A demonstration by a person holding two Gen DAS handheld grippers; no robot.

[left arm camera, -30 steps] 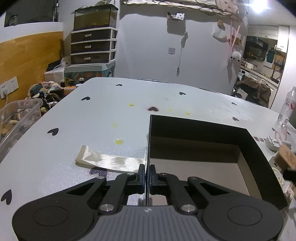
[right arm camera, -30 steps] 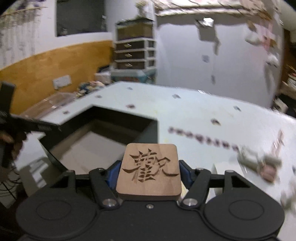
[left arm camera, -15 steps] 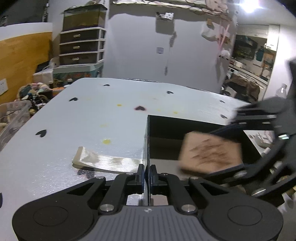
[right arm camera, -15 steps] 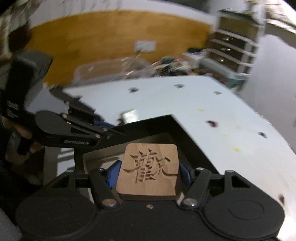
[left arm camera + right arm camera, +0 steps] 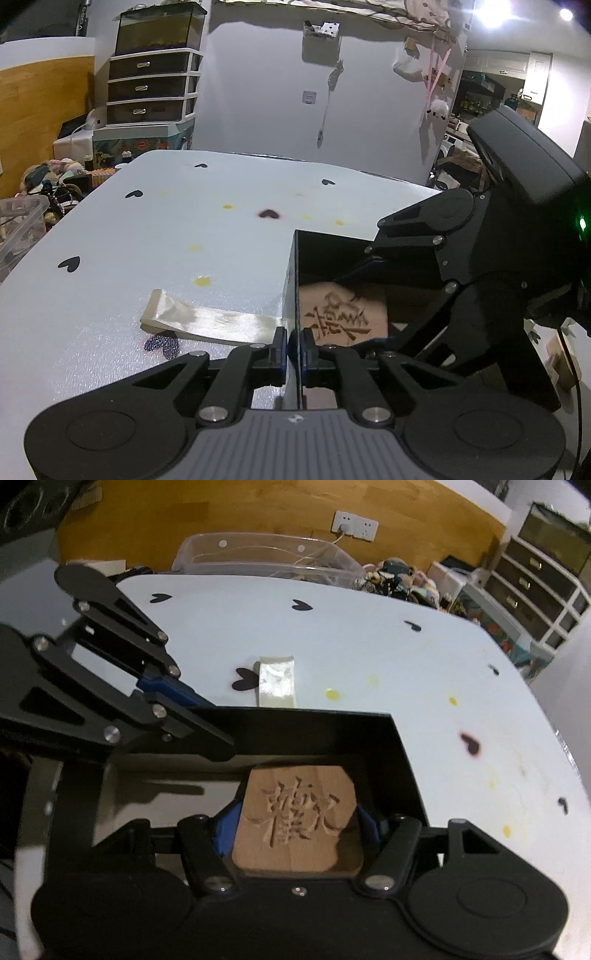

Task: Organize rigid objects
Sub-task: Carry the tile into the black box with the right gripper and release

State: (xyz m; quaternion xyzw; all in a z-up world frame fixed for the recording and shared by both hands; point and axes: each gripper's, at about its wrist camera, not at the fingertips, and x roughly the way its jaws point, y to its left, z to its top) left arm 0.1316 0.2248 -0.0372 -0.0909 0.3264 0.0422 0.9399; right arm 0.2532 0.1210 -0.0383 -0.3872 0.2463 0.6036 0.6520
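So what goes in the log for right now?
left gripper: shut on black box wall | right gripper: holds wooden tile inside box

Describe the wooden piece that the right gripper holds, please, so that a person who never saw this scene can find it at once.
On the white table with black heart marks stands an open black box. Over its inside, the right gripper grips a flat square tile of light brown wood with rounded corners. Only this piece bears a large carved Chinese character on its face.
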